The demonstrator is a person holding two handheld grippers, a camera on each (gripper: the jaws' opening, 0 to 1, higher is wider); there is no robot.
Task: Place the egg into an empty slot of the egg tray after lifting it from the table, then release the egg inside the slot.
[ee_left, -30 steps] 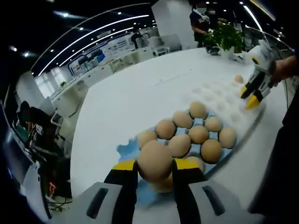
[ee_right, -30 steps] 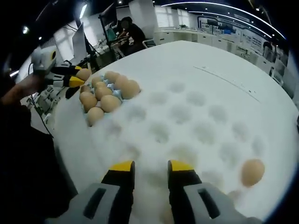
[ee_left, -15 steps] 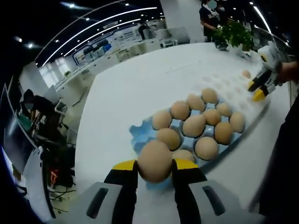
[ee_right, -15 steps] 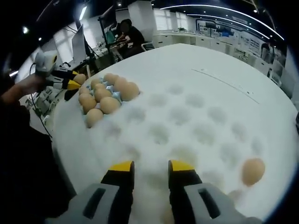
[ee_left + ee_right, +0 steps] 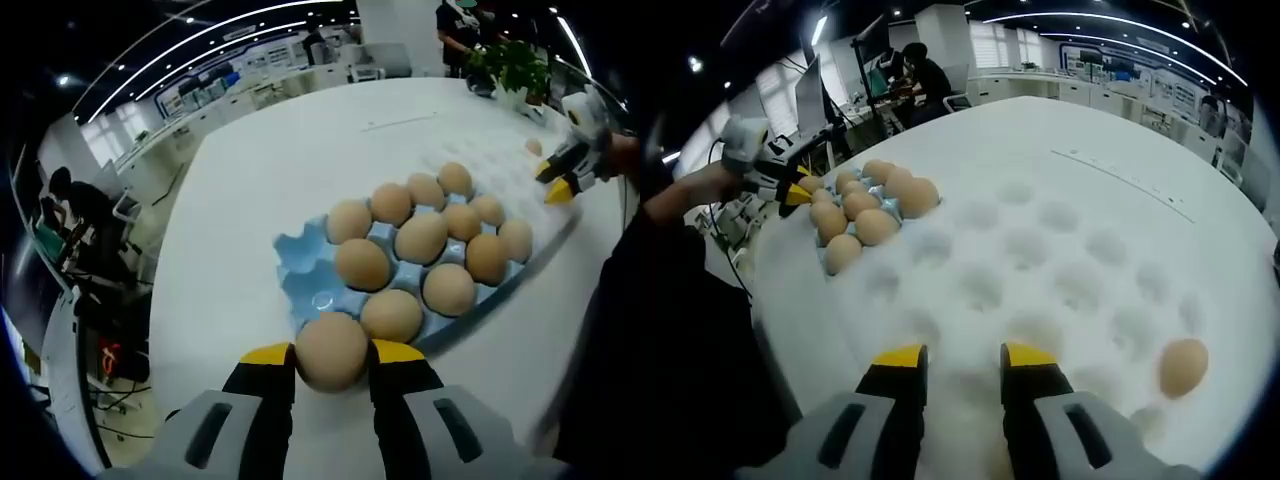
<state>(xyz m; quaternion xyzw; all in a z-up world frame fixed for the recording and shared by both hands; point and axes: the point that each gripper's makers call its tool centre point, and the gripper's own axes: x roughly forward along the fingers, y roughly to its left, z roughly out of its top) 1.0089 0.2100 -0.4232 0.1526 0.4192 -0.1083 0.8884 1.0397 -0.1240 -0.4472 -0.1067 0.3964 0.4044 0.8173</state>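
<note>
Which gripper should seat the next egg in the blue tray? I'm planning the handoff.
Left, probably. The left gripper is already shut on an egg at the blue tray's near edge, beside empty slots. The right gripper is open with nothing between its jaws, over the white pad.

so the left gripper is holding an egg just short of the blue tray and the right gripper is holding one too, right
Not quite. The left gripper does hold an egg just short of the blue tray, but the right gripper holds nothing: in the right gripper view its jaws stand apart over the white mat, with a loose egg lying off to the side.
</note>
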